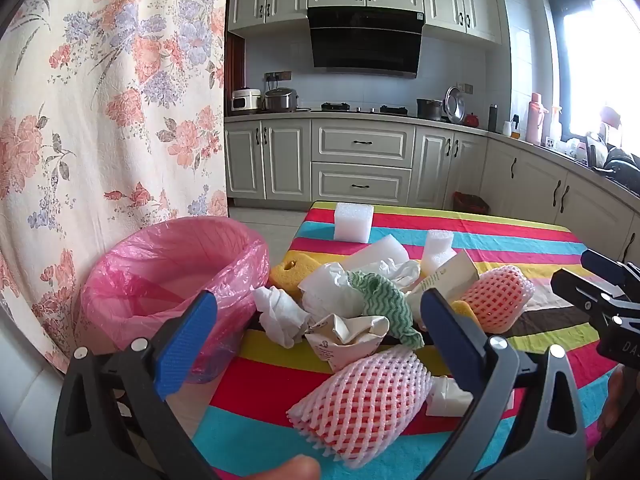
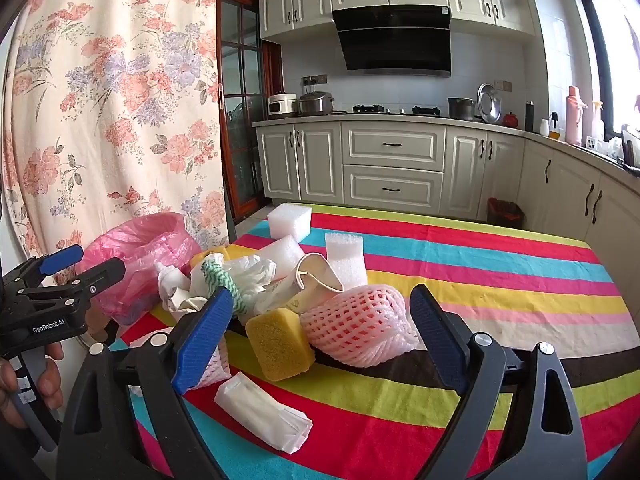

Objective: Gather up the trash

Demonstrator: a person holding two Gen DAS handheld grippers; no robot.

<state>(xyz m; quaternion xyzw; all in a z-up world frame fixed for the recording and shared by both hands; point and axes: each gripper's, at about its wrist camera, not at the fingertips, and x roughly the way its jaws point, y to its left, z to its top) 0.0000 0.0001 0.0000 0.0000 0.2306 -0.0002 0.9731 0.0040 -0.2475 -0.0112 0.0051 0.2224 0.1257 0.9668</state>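
Note:
A pile of trash lies on the striped tablecloth (image 1: pixel 500 232): crumpled tissue (image 1: pixel 280 314), a green-and-white cloth (image 1: pixel 380 300), crushed paper cartons (image 1: pixel 348 334), white foam blocks (image 1: pixel 354 222), yellow sponges (image 2: pixel 278 344) and pink foam fruit nets (image 1: pixel 360 396) (image 2: pixel 360 322). A bin lined with a pink bag (image 1: pixel 176 280) stands at the table's left edge. My left gripper (image 1: pixel 316 344) is open and empty above the near net. My right gripper (image 2: pixel 320 340) is open and empty, with a sponge and a net between its fingers. A wrapped white packet (image 2: pixel 264 416) lies near it.
A floral curtain (image 1: pixel 100 100) hangs on the left behind the bin. Kitchen cabinets (image 1: pixel 360 160) and a counter with appliances run along the back and right. A small dark bin (image 1: pixel 470 202) stands on the floor beyond the table.

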